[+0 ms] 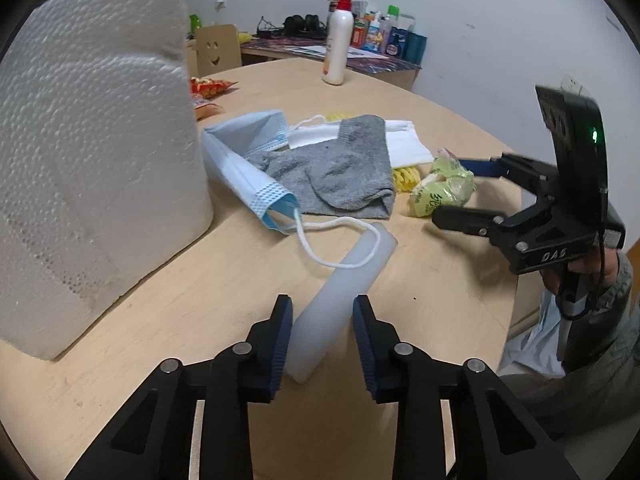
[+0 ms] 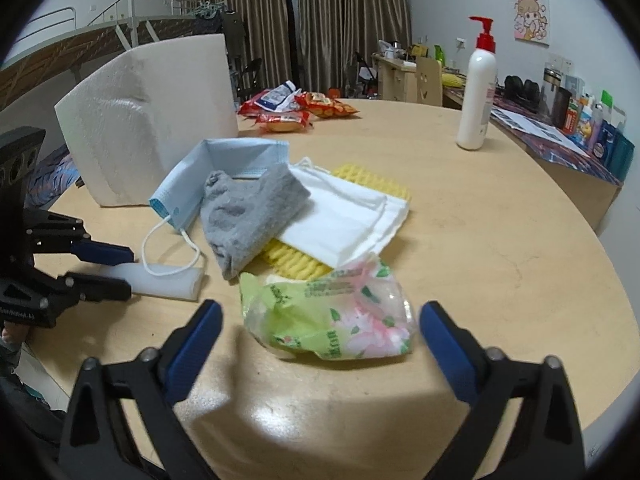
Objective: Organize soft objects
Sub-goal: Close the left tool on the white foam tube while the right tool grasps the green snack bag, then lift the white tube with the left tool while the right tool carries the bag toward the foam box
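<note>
A pile of soft things lies on the round wooden table: a blue face mask, a grey sock, a white mask and yellow foam netting. A translucent white foam bar lies between the pads of my open left gripper; the blue mask's ear loop drapes over its far end. My right gripper is open around a green and pink tissue pack.
A large white paper towel roll stands at the left. A white pump bottle stands at the far side. Red snack packets lie behind the pile. A cluttered desk is beyond the table.
</note>
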`<state>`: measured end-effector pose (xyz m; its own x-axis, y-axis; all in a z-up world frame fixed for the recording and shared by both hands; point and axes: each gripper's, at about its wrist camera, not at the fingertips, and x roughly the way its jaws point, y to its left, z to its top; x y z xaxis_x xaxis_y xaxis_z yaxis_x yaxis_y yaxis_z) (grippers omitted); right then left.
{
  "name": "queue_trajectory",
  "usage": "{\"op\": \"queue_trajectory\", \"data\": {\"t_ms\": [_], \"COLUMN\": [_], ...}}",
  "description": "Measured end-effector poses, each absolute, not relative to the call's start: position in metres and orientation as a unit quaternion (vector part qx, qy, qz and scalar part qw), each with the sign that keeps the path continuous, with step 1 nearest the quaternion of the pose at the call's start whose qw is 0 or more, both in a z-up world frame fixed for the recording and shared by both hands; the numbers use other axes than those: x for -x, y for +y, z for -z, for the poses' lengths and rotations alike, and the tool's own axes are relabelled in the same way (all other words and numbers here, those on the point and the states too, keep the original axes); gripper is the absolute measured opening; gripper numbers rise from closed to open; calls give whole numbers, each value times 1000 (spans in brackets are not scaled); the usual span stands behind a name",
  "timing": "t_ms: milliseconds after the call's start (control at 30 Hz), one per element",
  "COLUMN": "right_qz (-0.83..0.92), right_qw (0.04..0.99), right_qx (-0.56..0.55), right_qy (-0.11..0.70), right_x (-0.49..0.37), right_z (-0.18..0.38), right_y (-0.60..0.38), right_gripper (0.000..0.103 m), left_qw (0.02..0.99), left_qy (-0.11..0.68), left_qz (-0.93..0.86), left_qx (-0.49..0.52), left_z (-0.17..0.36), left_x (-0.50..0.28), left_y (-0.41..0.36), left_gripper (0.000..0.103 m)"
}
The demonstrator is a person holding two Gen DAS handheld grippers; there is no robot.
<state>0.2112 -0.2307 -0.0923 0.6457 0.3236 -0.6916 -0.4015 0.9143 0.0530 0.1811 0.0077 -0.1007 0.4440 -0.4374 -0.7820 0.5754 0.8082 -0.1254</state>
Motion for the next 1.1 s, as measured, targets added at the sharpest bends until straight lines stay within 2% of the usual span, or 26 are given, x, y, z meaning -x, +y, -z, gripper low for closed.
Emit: {"op": "queue_trajectory", "data": {"t_ms": [33,67,100,367,533,667,1100], "right_qz": [-200,-198,-199,-200,-198,-191,-194], "right_qw": [905,904,903,903,909,914,917], "right_qx": [54,54,55,55,53,40,30], "right_qy": [372,376,378,375,363,355,348], "right_x": [-212,-213,-213,-205,-196,-192,-185], "right_z": [93,95,96,94,89,83,80], "right_y": [-230,-229,-229,-230,-233,-239,-244], "right_gripper": [91,82,79,76,76,76,76], "left_qw": [845,845,846,851,854,855,838], "left_qy": [436,437,436,426,418,410,413], "left_qz": [301,301,300,298,302,310,345], "left_qx": [-72,-68,-67,-78,-73,-73,-94], "left_z": [101,101,101,100,97,95,97], "left_x": [-183,-183,-183,-177,-175,-172,-168], "left_y": [10,12,12,11,13,12,2], "left_gripper": [32,32,32,30,18,13,14]}}
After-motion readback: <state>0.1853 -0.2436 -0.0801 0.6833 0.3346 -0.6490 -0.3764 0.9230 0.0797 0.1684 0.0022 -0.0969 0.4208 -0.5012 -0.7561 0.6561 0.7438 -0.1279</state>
